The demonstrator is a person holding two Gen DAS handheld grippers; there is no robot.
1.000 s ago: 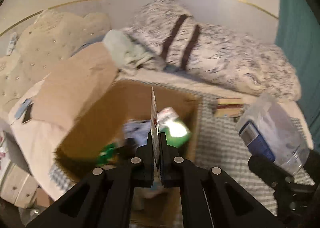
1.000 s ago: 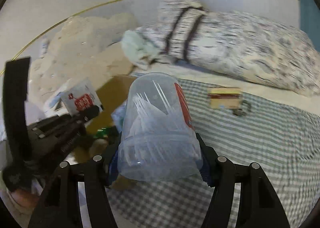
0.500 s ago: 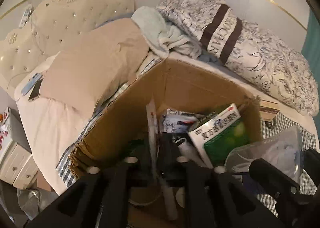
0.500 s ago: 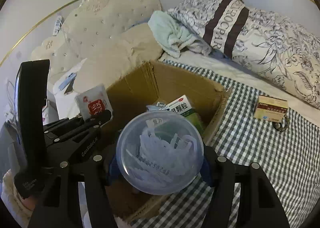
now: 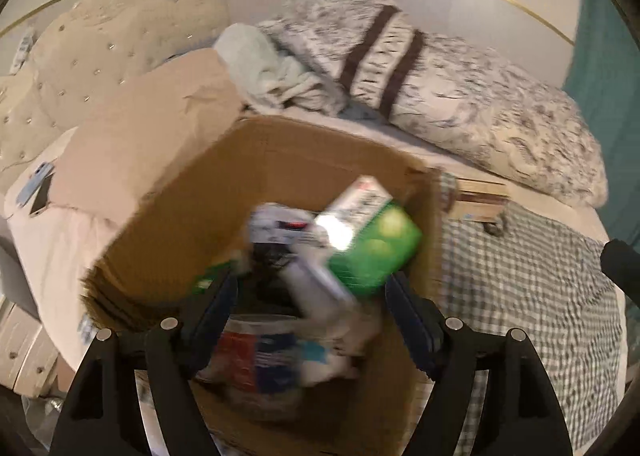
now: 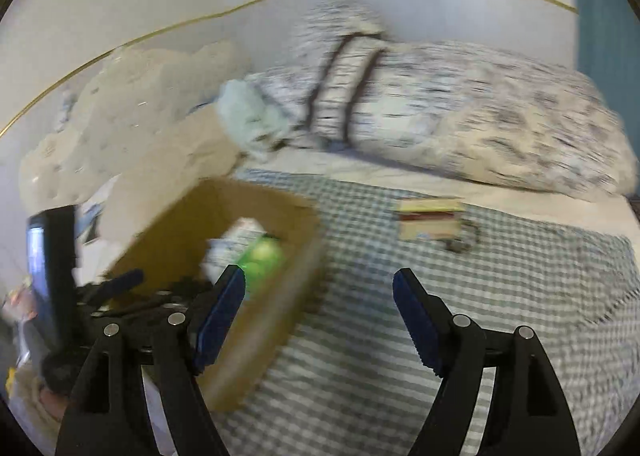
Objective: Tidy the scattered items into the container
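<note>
An open cardboard box sits on the bed and holds a green medicine carton, a clear plastic tub and other blurred items. My left gripper is open and empty, low over the box. My right gripper is open and empty above the checked blanket, just right of the box. A small yellow and red carton lies on the blanket beyond it, with a small dark object beside it. The same carton shows in the left wrist view.
A patterned pillow, a light green towel and a beige pillow lie at the head of the bed. A phone rests at the left edge. A teal curtain hangs at the right.
My left gripper has opened and the flat sachet is gone from it. My right gripper has opened and the clear tub now lies in the box. Both grippers have drawn back.
</note>
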